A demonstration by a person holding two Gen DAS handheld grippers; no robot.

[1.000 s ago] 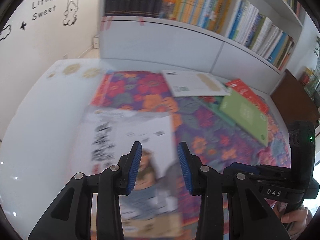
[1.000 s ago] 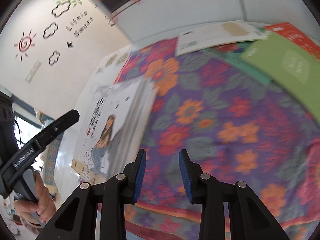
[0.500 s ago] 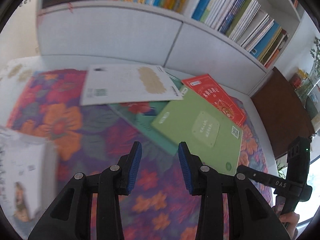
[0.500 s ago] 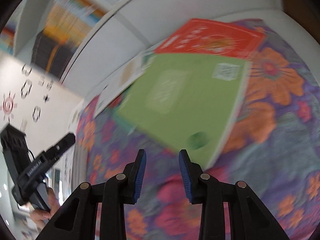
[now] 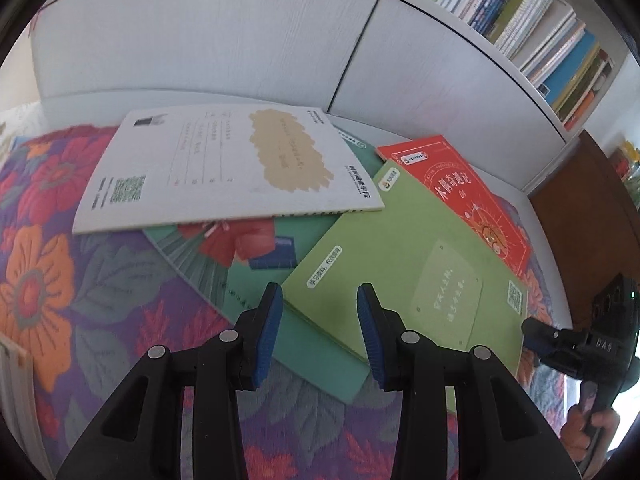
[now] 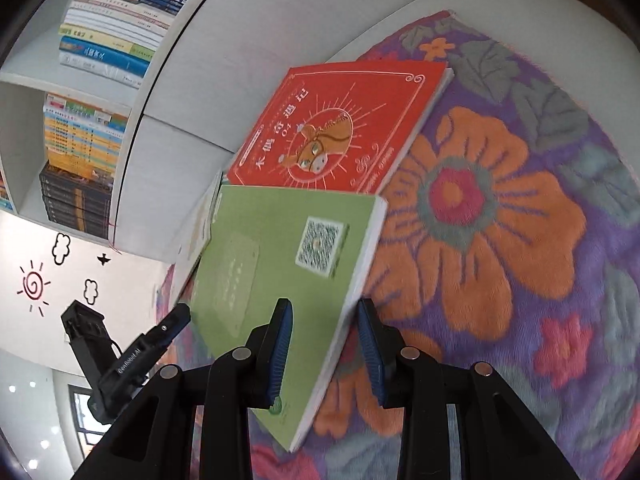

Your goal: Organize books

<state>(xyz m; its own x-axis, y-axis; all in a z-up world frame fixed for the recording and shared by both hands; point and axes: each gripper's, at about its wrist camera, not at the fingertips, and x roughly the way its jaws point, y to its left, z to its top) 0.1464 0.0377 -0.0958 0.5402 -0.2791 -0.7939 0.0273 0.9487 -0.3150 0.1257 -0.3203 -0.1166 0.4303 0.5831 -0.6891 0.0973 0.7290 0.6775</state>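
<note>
While both grippers, left gripper [image 5: 320, 332] and right gripper [image 6: 325, 344], hang spread and empty at the flat green paperback book [image 5: 404, 280] mid-frame, the next move, I judge, is pinching its edges.

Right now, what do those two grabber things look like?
Both match: the left gripper and right gripper are black plastic with silver screws and ribbed blue pads. White letters mark each handle, and a small green light glows on the right one.

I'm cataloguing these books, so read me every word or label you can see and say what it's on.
"木偶奇遇记": red book cover.
"DAS": right gripper.
"GenRobot.AI": left gripper.
Green book, white book, shelf spines: the print is too small or blurred to read.
</note>
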